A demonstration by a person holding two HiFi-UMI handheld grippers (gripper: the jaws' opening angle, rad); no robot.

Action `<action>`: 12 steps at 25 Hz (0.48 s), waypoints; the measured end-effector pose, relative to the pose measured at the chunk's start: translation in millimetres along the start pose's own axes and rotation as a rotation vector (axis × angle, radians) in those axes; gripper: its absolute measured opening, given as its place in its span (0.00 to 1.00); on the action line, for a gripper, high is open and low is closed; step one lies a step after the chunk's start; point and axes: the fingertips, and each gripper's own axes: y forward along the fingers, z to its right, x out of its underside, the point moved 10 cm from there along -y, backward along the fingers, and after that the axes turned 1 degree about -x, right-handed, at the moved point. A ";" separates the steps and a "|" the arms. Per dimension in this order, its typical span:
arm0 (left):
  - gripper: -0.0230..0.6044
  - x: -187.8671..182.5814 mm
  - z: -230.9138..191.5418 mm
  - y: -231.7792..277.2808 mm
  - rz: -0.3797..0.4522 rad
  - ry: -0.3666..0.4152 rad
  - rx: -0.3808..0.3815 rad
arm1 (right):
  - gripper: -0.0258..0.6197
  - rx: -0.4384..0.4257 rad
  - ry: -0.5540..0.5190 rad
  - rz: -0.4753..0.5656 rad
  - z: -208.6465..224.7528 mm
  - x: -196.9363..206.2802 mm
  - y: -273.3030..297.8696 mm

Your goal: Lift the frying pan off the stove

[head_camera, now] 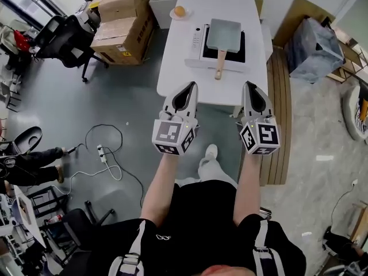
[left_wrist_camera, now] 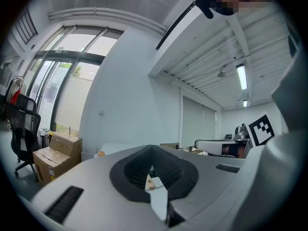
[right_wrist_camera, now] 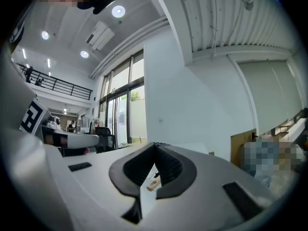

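Note:
A rectangular grey frying pan [head_camera: 223, 34] with a wooden handle [head_camera: 219, 65] sits on a white portable stove [head_camera: 221, 56] on the white table [head_camera: 184, 68]. The handle points toward the near table edge. My left gripper [head_camera: 191, 85] and right gripper [head_camera: 249, 86] are both shut and empty, held side by side just short of the table's near edge, well back from the pan. Through the closed jaws a bit of the wooden handle [left_wrist_camera: 151, 186] shows in the left gripper view, and the handle [right_wrist_camera: 153, 185] also peeks through in the right gripper view.
An orange fruit on a small plate [head_camera: 179, 12] sits at the table's far left. Cardboard boxes [head_camera: 122, 25] and an office chair [head_camera: 63, 39] stand left of the table. A wooden pallet [head_camera: 280, 108] and a grey bag [head_camera: 313, 50] lie to the right. Cables and a power strip [head_camera: 103, 154] cross the floor.

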 end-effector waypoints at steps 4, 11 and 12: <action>0.02 1.4 -6.5 41.0 -0.007 -0.030 -0.008 | 0.04 -0.023 -0.018 -0.026 24.7 -4.7 34.2; 0.02 9.5 -23.9 78.8 -0.040 -0.061 -0.001 | 0.04 -0.052 -0.017 -0.064 38.8 2.0 71.9; 0.02 11.3 -27.2 83.0 -0.043 -0.066 0.003 | 0.04 -0.054 -0.022 -0.067 39.5 3.0 74.7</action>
